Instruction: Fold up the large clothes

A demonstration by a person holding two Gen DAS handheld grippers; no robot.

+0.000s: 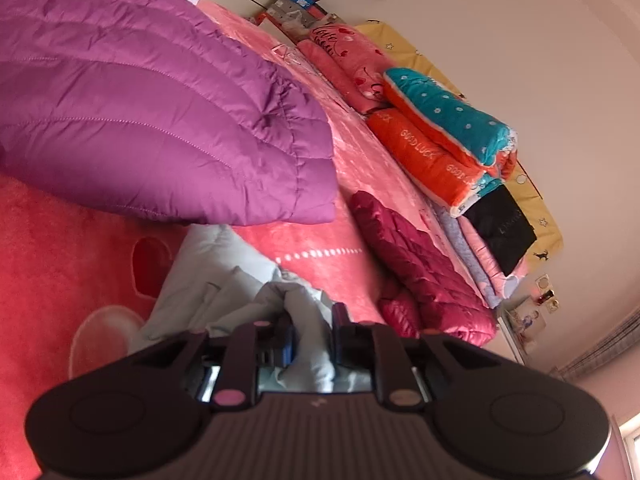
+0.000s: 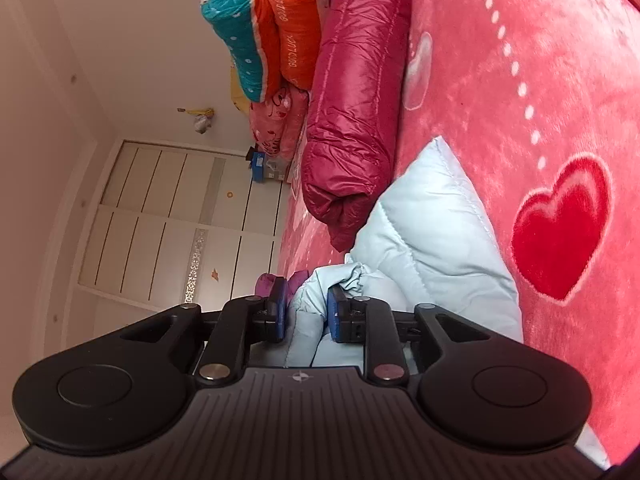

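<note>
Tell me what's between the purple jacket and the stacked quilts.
In the left wrist view, only bare pink blanket separates the purple jacket from the stacked quilts.

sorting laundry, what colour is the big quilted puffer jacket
Purple quilted puffer jacket, clearest in left wrist view.

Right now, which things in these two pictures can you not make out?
- Pale blue jacket, left wrist view: its near part is hidden behind the left hand-held gripper.
- Same jacket, right wrist view: cut off at the bottom edge.
- Purple jacket: cut off at the left edge.

Bedroom: bed point(image 1: 320, 168), stacked quilts point(image 1: 448, 136), wardrobe point(image 2: 168, 220)
</note>
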